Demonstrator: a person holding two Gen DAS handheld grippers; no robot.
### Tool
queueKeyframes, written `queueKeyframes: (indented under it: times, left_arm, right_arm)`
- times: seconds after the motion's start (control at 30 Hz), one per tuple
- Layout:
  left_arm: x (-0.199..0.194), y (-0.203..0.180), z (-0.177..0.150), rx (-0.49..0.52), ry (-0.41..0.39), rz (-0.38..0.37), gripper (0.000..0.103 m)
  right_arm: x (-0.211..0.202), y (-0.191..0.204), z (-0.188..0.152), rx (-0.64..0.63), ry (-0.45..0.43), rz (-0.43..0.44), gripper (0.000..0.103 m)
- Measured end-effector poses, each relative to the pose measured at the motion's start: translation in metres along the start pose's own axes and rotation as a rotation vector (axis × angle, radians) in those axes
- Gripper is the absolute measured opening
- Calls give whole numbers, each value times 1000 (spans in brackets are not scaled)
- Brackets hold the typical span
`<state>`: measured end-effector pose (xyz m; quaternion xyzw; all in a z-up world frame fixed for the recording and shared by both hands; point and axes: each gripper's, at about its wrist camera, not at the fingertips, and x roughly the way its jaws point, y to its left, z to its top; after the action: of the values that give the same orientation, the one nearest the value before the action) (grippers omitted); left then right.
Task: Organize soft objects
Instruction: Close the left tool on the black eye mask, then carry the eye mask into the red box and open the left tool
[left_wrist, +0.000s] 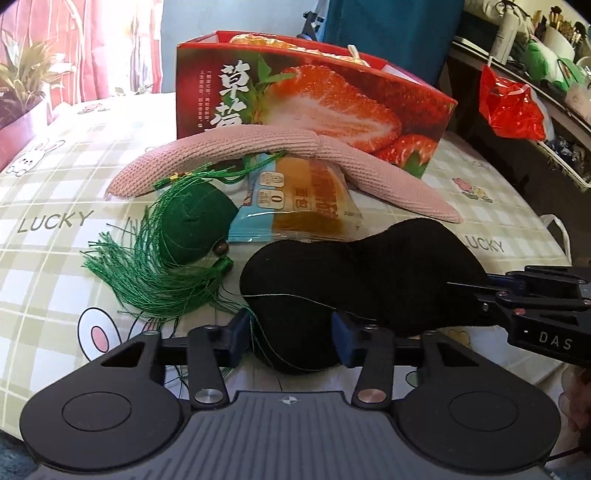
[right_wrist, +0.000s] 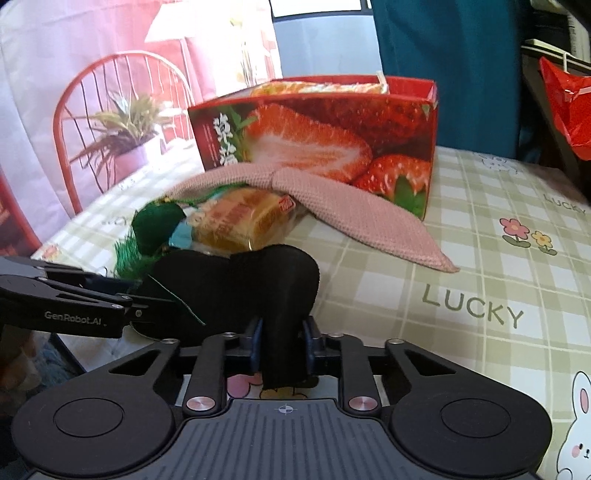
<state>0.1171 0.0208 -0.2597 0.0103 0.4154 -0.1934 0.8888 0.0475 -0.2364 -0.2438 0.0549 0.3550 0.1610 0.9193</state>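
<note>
Both grippers, left (left_wrist: 291, 338) and right (right_wrist: 282, 341), clamp black pad (left_wrist: 354, 273); pink band (left_wrist: 258, 155), tassel (left_wrist: 177, 236) unsorted before strawberry box (left_wrist: 332, 96).

Checked bedsheet (right_wrist: 461, 240) carries strawberry box (right_wrist: 332, 136), pink knit (right_wrist: 362, 210), bread packet (left_wrist: 306, 199).

The left claw (left_wrist: 290, 334) sits at the bottom centre of the left wrist view, its two blue-padded fingers (left_wrist: 239, 334) set fairly wide and pressed against either side of a black soft object (left_wrist: 354, 273). The right claw (right_wrist: 282, 341) sits at the bottom centre of the right wrist view, its fingers (right_wrist: 255, 341) drawn close together, pinching a narrow end of the same object. In the left wrist view the right claw enters from the right edge, level and pointing left; in the right wrist view the left claw enters from the left edge, pointing right.
</note>
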Motion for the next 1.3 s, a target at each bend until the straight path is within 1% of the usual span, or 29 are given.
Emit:
queueKeyframes:
  times: [0.03, 0.07, 0.17, 0.3, 0.37, 0.47, 0.53, 0.7, 0.83, 0.97, 1.2, 1.3]
  left_arm:
    - [0, -1, 0, 4, -1, -13, 33]
    - [0, -2, 0, 9, -1, -29, 30]
    - [1, -6, 0, 36, 0, -16, 29]
    - [1, -4, -1, 24, 1, -18, 29]
    - [1, -5, -1, 25, -4, -21, 27]
    - [-6, -2, 2, 3, -36, -48, 22]
    - [-14, -1, 7, 2, -74, -61, 20]
    - [-37, -5, 19, 23, -174, -51, 20]
    - [-50, -7, 31, 29, -233, -48, 20]
    - [-59, -8, 43, 33, -270, -51, 20]
    - [-66, -5, 64, 9, -312, -75, 20]
    - [-67, -6, 68, 9, -328, -76, 20]
  right_arm:
    - [0, 0, 0, 0, -4, 5, 17]
    - [-1, 1, 0, -1, -7, 11, 17]
    - [0, 3, 0, -12, -7, 14, 16]
    - [1, 2, 0, -6, -2, 12, 16]
    - [2, 2, -1, -1, 3, 10, 16]
    - [1, 3, 1, -7, -5, 17, 16]
    - [-3, 6, 3, -20, -26, 30, 16]
    - [-16, 6, 18, -19, -105, 39, 16]
    - [-25, 4, 32, -8, -160, 43, 16]
    - [-31, 2, 45, -14, -201, 40, 16]
    - [-35, 4, 65, -44, -242, 24, 16]
    - [-37, 5, 72, -55, -259, 18, 16]
